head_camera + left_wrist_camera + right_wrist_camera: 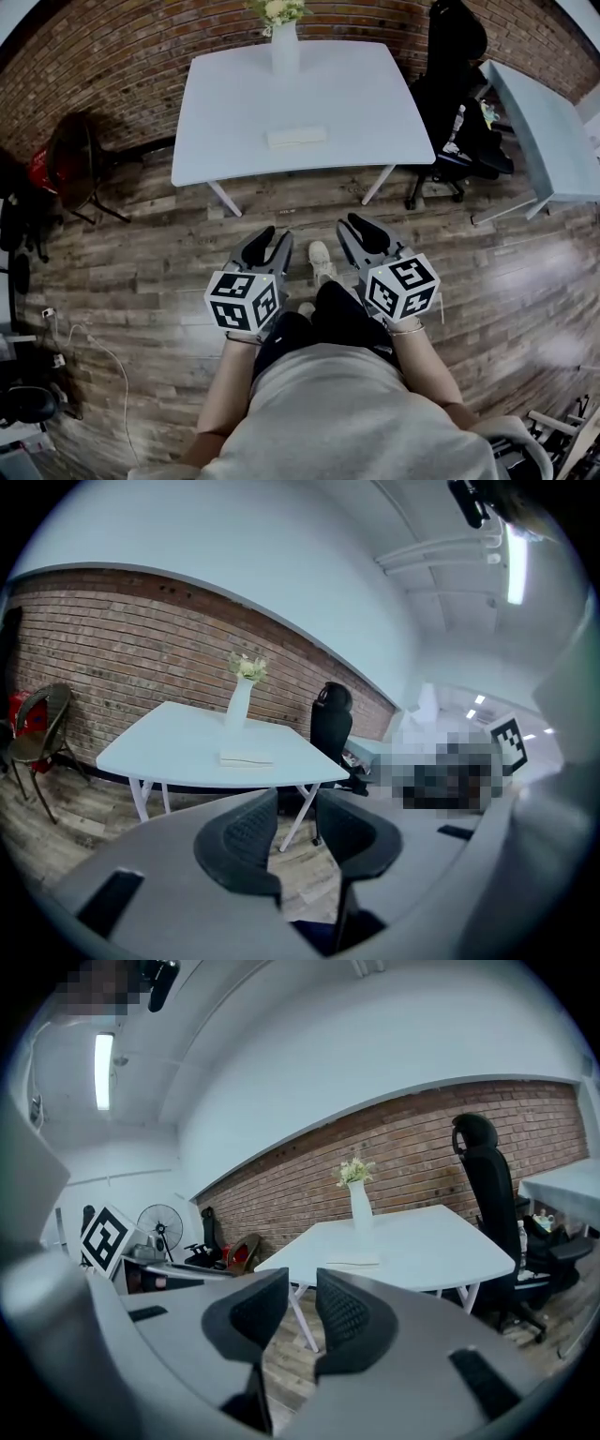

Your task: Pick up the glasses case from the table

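Left tongs (266, 240) and right tongs (356, 231) are held level with each other, side by side, both pointing toward 12 o'clock. Each pair of jaws stands slightly apart, with nothing between them. Left forearm (225, 394) and right forearm (436, 370) extend forward.

You have a white vase (285, 52) of flowers at top centre, a black office chair (456, 58) upper right, a brown chair (73, 159) far left.

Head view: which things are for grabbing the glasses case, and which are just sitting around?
For the job: glasses case, table, left gripper, right gripper, both open.
Just sitting around: vase, office chair, brown chair, second table.
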Demonstrator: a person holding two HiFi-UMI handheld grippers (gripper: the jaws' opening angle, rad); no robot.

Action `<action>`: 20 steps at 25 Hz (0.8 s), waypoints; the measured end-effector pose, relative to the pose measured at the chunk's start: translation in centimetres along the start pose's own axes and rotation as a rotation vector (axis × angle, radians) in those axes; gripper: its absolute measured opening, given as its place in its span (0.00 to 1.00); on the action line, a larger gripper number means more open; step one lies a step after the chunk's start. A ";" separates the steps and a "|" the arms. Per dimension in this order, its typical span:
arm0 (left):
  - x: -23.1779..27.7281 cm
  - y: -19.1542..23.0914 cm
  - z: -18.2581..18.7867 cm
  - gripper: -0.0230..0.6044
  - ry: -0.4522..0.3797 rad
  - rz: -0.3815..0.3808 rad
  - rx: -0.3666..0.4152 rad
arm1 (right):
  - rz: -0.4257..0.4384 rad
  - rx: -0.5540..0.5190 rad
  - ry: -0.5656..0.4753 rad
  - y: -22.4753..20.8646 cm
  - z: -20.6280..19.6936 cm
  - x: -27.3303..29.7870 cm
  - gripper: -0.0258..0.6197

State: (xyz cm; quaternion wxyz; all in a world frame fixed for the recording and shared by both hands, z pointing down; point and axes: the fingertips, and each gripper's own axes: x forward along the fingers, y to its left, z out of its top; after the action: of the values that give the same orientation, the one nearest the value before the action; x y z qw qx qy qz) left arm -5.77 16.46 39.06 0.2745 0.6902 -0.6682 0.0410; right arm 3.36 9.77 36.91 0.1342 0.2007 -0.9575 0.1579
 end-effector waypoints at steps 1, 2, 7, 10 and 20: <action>0.3 0.4 0.2 0.21 0.003 0.002 -0.002 | 0.002 0.001 0.005 -0.2 0.1 0.6 0.18; 0.6 0.9 0.4 0.21 0.006 0.004 -0.002 | 0.005 0.001 0.008 -0.4 0.2 1.2 0.18; 3.2 2.9 2.4 0.21 -0.005 0.025 0.006 | 0.027 -0.006 0.013 -2.2 1.5 4.2 0.18; 5.2 4.2 3.8 0.21 -0.008 0.023 0.020 | 0.038 -0.014 0.009 -3.5 2.6 6.5 0.17; 13.4 8.7 10.3 0.21 0.000 0.057 0.024 | 0.119 -0.018 0.064 -9.1 6.1 16.6 0.17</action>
State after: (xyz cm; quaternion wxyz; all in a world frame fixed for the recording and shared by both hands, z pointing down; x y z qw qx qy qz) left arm -15.78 0.32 38.82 0.2651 0.6741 -0.6871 0.0566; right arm -8.65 -6.00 38.91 0.1569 0.1373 -0.9643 0.1634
